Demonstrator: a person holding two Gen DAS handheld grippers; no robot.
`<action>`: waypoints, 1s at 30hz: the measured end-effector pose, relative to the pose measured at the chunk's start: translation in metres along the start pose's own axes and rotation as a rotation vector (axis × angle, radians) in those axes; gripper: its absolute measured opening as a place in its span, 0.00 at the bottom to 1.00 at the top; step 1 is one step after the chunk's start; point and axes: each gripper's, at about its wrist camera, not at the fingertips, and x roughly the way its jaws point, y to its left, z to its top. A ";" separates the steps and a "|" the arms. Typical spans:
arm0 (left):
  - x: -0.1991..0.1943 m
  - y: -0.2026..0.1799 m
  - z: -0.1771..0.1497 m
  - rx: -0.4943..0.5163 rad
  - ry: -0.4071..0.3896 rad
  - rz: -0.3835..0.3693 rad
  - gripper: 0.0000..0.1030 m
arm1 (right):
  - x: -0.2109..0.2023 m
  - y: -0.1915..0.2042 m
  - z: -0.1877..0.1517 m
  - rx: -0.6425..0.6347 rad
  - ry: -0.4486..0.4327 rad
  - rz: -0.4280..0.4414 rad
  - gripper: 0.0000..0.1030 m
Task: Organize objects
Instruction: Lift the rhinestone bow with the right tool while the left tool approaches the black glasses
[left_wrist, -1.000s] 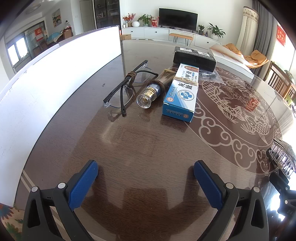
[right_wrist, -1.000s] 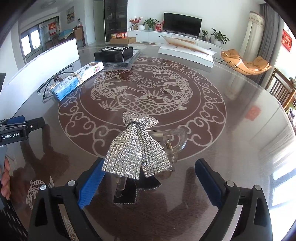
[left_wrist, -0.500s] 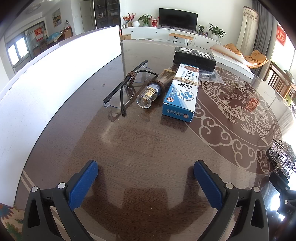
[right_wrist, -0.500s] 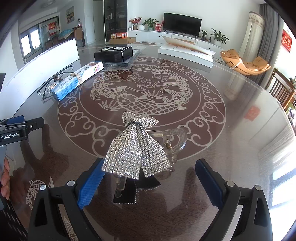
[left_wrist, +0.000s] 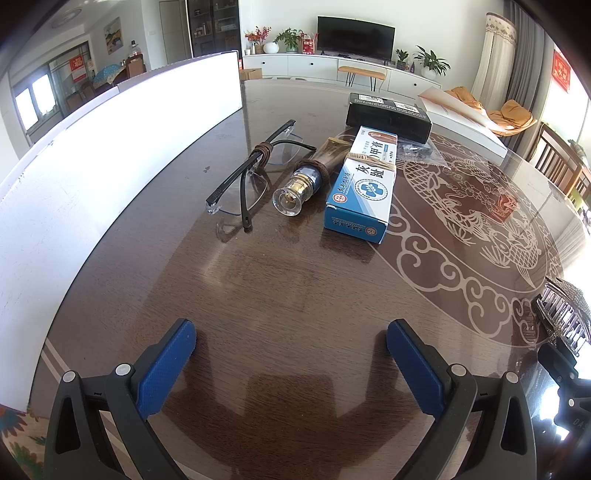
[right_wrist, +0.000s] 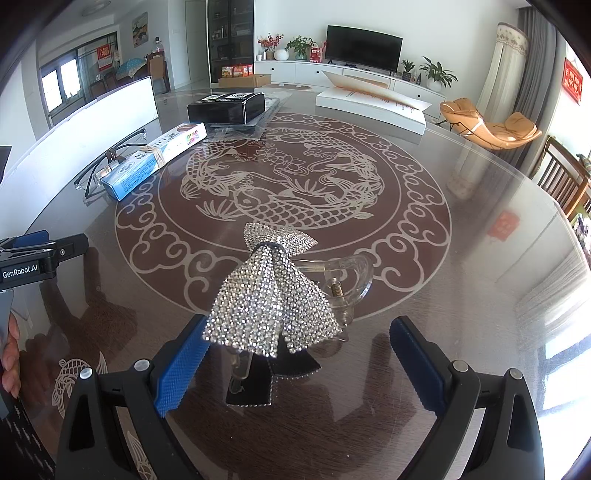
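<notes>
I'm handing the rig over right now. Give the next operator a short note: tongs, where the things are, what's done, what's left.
Left tongs: open, empty, over bare table.
Right tongs: open, rhinestone bow hair clip between the fingers, not gripped.
Ahead of the left tongs, side by side: glasses, small bottle, blue-white box; black box behind.
Done: nothing evident.
Left: probably grip the clip and place it with the row.

Both cameras looked low across the table; each saw the blue box.
</notes>
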 end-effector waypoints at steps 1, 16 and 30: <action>0.000 0.000 0.000 0.000 0.000 0.000 1.00 | 0.000 0.000 0.000 0.000 0.000 0.000 0.94; -0.003 0.007 0.001 -0.041 -0.007 -0.033 1.00 | -0.001 -0.001 0.000 0.007 -0.001 0.008 0.95; -0.038 0.032 0.005 -0.174 -0.172 -0.095 1.00 | -0.001 -0.003 -0.001 0.015 -0.001 0.011 0.95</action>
